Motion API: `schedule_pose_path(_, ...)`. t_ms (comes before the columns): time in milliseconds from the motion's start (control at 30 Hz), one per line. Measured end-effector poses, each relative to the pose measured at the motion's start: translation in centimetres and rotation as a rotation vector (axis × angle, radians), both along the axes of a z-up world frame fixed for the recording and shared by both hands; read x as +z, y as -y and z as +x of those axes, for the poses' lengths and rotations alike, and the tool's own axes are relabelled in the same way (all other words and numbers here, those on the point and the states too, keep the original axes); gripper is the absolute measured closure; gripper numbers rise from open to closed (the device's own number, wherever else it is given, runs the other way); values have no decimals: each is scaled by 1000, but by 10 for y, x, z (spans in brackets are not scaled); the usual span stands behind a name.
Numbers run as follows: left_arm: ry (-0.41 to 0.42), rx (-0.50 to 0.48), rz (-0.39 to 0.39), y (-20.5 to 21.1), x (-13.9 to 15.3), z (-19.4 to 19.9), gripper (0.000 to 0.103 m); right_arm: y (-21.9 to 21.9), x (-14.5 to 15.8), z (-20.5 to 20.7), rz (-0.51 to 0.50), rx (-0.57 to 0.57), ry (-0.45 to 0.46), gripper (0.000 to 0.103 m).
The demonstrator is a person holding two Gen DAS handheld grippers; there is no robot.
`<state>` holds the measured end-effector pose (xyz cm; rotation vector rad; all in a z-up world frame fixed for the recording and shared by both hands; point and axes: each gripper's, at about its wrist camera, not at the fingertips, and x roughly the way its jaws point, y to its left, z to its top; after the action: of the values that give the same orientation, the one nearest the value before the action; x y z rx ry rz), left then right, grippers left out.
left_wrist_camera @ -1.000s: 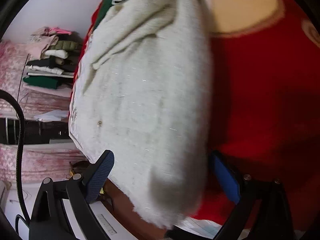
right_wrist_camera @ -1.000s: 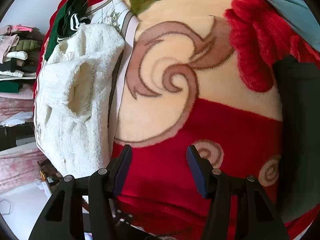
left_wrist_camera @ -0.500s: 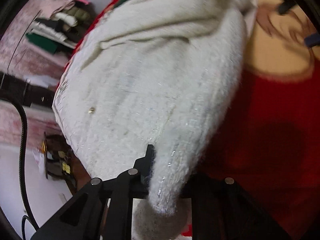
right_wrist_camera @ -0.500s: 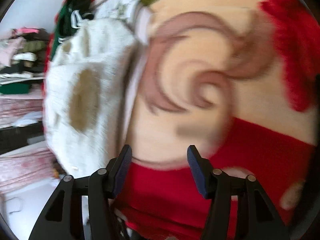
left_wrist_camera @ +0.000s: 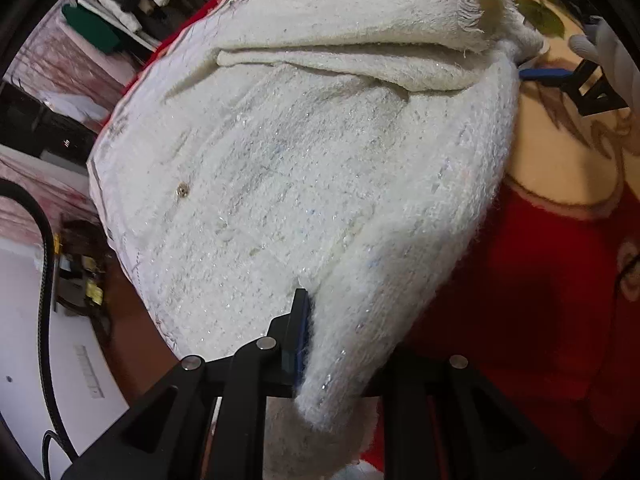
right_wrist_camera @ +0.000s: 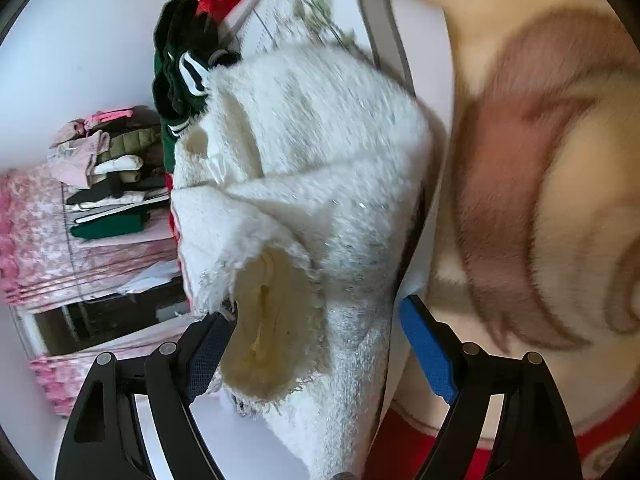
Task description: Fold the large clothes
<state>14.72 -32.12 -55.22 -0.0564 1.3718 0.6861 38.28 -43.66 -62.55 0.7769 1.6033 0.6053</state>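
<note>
Your left gripper is clenched on a fold at the near end of the white fuzzy sweater, so keep that pinch firm and wait to lift until the other end is caught. Your right gripper stands released, the frayed end of the sweater lying between its jaws; close there, taking both layers, before raising the two ends level. In the left view the sweater spreads from 6 toward 12 o'clock over the red patterned blanket
</note>
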Motion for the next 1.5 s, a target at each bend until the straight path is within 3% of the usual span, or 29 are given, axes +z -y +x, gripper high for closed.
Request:
schedule_pose_path(67,9,6,-33,-3,7,-4,90,2,23,-4,-29,4,71,17)
schedule_pose_path(167,21,25,-75,-6,18,-6,90,1,36,-8,-25,10,90,18)
schedule_pose_path(367,47,55,-145,-24,28,-6,90,-9,-9,-8,1,10,-47,17)
schedule_pose_path(567,57,67,-164,-32,31,-11,90,-31,-40,-7,67,-6,-110,17)
schedule_pose_path(633,63,66,-163,-33,34,-11,91,-39,-41,-6,94,-20,-107,34)
schedule_pose_path(667,66,66,-162,-33,37,-11,91,-45,-37,-5,83,-25,-86,55)
schedule_pose_path(700,75,61,-168,-35,42,-10,91,-50,-33,-5,55,-21,-75,70)
schedule_pose_path(833,114,72,-198,-54,63,-11,91,-70,7,-5,-30,-26,-10,78)
schedule_pose_path(1033,192,104,-280,-120,102,-13,91,-114,86,-1,-94,-7,68,79)
schedule_pose_path(1200,244,137,-320,-199,127,-20,91,-187,137,6,-176,50,136,79)
schedule_pose_path(1333,255,187,-360,-265,121,-23,91,-264,151,14,-271,97,159,79)
schedule_pose_path(1500,261,239,-388,-355,94,-20,89,-368,130,25,-396,173,158,79)
